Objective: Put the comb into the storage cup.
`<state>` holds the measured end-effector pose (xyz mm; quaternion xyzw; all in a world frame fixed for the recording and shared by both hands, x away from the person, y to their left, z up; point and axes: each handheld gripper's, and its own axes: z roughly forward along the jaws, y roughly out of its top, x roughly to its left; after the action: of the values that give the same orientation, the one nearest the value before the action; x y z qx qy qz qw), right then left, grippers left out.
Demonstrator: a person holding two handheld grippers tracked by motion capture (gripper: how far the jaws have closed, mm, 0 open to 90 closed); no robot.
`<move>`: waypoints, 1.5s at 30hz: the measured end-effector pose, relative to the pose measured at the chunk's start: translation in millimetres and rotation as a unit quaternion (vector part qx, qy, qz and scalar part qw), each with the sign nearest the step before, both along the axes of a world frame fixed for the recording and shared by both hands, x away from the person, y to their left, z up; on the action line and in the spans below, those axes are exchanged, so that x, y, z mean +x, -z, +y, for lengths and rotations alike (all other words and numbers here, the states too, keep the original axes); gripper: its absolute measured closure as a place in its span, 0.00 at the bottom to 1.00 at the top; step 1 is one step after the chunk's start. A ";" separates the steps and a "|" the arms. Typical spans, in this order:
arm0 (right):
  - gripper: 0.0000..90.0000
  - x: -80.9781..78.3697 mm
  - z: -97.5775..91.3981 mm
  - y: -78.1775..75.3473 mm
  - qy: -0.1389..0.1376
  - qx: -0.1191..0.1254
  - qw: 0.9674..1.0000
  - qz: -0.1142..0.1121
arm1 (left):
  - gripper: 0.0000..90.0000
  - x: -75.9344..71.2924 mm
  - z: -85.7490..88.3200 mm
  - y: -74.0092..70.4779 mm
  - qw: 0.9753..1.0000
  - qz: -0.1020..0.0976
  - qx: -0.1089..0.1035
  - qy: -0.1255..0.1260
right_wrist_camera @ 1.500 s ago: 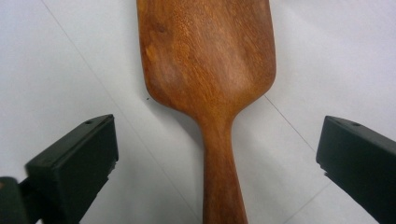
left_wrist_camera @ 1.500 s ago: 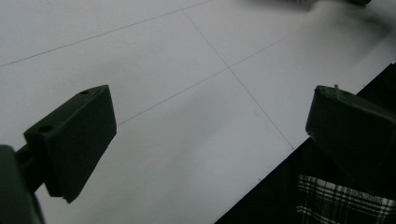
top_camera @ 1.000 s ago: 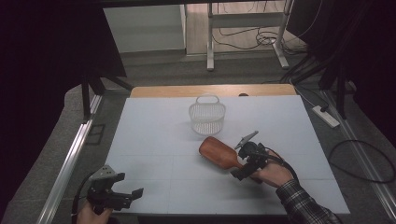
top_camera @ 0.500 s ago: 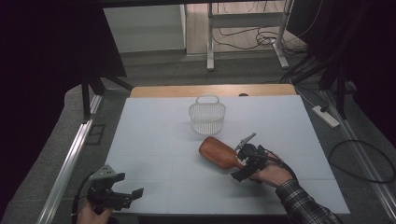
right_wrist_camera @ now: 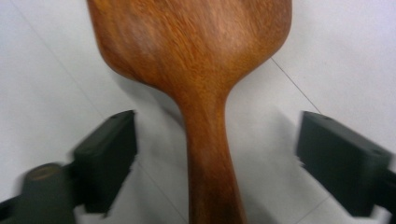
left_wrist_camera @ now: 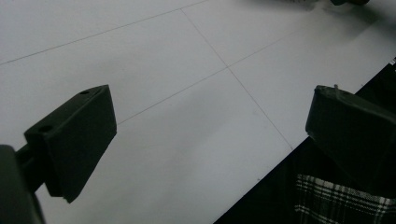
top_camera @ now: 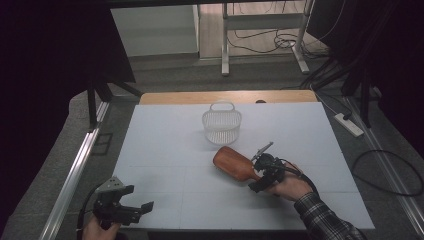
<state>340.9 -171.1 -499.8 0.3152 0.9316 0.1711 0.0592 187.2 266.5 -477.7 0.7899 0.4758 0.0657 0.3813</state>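
A dim room surrounds a table (top_camera: 150, 150) covered with a pale, faintly gridded sheet; metal stand legs and loose cables lie on the floor beyond, and a power strip (top_camera: 349, 124) sits on the floor to the right. Near the far middle of the sheet stands a small white basket (top_camera: 221, 123). Just in front of it lies a wooden brush (top_camera: 235, 163), its broad head towards the basket and its handle pointing at the person. The right gripper (top_camera: 261, 173) straddles that handle: its jaws have just been closing, yet gaps remain on both sides, so nothing is gripped yet. The step in hand looks like grasping the brush. Next, the jaws need to close squarely on the narrow handle before any lift. The left gripper (top_camera: 131, 210) rests at the near left edge, jaws wide apart and empty.
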 end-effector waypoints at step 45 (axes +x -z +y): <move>0.80 -9.3 -1.4 -13.7 -0.012 0.051 0.998 -0.020 | 0.03 -0.5 -2.5 -1.8 1.000 -0.010 -0.005 0.027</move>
<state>331.6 -172.5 -486.1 0.3035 0.9238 0.2258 0.0599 186.7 264.0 -475.9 0.7997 0.4512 0.0606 0.3914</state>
